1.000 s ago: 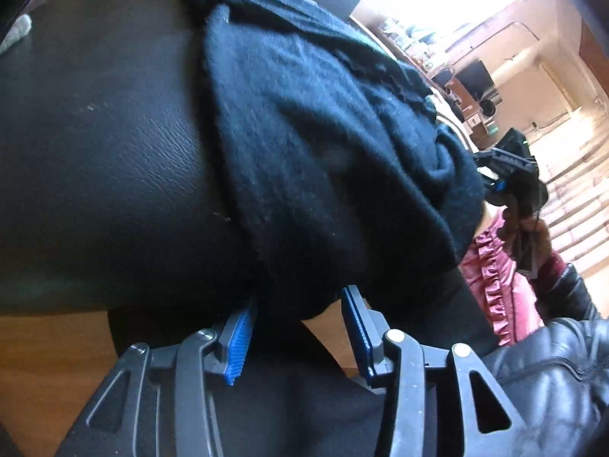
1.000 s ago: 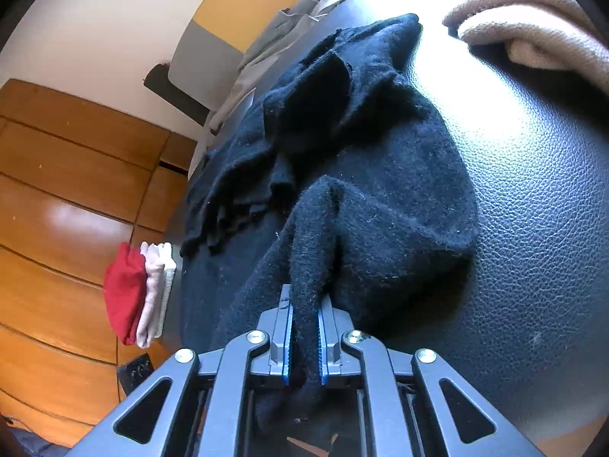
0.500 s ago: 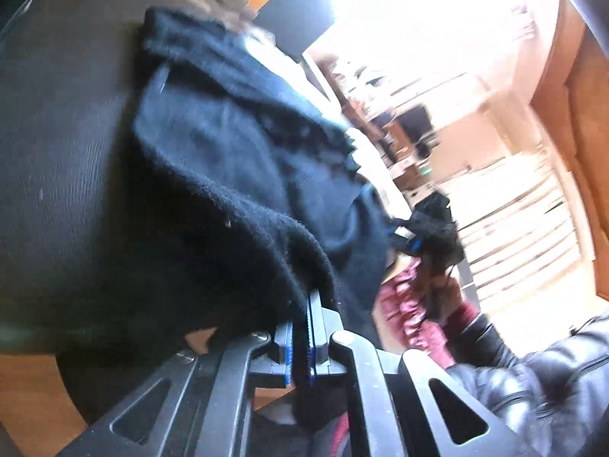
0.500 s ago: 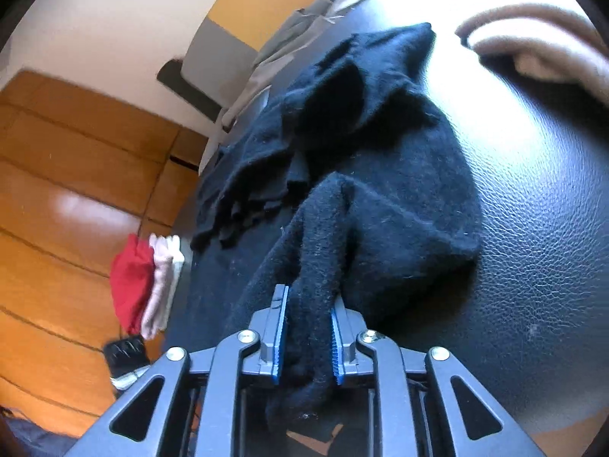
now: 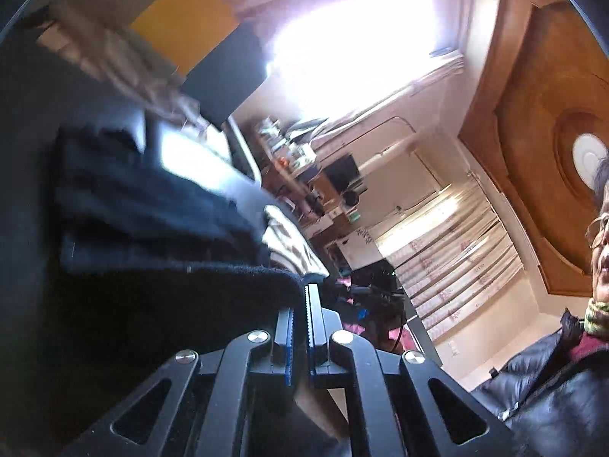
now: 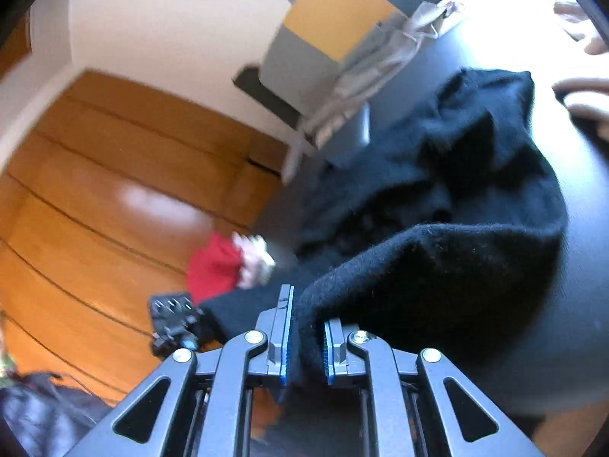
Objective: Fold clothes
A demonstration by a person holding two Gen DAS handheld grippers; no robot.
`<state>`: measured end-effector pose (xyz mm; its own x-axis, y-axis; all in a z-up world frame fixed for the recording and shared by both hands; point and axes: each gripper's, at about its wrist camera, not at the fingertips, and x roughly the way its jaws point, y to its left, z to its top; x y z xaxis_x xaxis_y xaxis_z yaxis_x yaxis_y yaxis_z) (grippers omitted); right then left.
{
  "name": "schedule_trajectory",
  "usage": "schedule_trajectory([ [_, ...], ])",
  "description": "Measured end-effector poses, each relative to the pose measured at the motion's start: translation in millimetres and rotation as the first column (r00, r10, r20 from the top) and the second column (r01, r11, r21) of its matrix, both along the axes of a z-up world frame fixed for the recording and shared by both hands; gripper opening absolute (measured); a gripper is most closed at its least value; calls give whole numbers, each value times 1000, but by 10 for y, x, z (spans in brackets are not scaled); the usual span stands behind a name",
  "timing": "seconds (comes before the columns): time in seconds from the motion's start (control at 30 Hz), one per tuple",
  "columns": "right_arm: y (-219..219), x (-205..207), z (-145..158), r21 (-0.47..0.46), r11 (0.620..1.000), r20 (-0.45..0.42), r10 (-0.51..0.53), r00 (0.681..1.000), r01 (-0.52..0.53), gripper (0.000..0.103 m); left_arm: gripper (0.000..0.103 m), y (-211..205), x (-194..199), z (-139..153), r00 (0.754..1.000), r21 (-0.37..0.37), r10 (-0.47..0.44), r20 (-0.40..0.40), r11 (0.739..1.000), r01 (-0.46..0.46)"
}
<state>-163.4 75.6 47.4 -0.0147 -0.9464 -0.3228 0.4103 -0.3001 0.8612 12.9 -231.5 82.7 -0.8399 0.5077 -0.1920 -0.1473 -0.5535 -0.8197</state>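
Note:
A black knit garment point(image 6: 449, 228) lies bunched on a black leather surface point(image 6: 586, 266). My right gripper point(image 6: 306, 327) is shut on a thick fold of its near edge, which fills the gap between the blue pads. My left gripper point(image 5: 300, 323) is shut on another edge of the same black garment point(image 5: 160, 228), held lifted off the surface. The view is tilted and blurred. The other gripper shows small beyond each pair of fingers.
A folded stack with a red item point(image 6: 217, 266) and pale ones sits by the wooden floor point(image 6: 95, 209). A beige garment point(image 6: 582, 95) lies at the far right. A person in a black jacket point(image 5: 552, 392) stands at the right.
My left gripper closed on the garment's edge and has lifted and swung it upward. My right gripper stays on its fold, jaws a little wider, and has also risen.

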Motion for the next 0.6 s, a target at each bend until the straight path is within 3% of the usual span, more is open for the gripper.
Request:
schedule_trajectory([
  [0.13, -111, -337, 36, -27, 998, 7, -51, 999, 51, 14, 3, -313, -299, 197, 998, -15, 35, -60, 999, -36],
  [0.23, -194, -628, -4, -25, 996, 26, -88, 996, 88, 14, 3, -575, -575, 181, 995, -7, 78, -57, 997, -78],
  [0.37, -274, -1048, -146, 6, 988, 68, -152, 986, 152, 14, 3, -979, -975, -168, 985, 26, 163, 51, 986, -164],
  [0.47, -285, -1326, -373, 51, 978, 133, -207, 969, 202, 15, 3, -1292, -1217, -677, 947, 72, 239, 214, 963, -259],
  [0.57, -303, -1499, -633, 103, 966, 196, -251, 948, 235, 29, 3, -1421, -1356, -1075, 904, 71, 260, 341, 951, -300],
  [0.6, -303, -1518, -713, 112, 966, 210, -250, 945, 231, 33, 3, -1409, -1348, -1159, 900, 82, 255, 353, 950, -301],
])
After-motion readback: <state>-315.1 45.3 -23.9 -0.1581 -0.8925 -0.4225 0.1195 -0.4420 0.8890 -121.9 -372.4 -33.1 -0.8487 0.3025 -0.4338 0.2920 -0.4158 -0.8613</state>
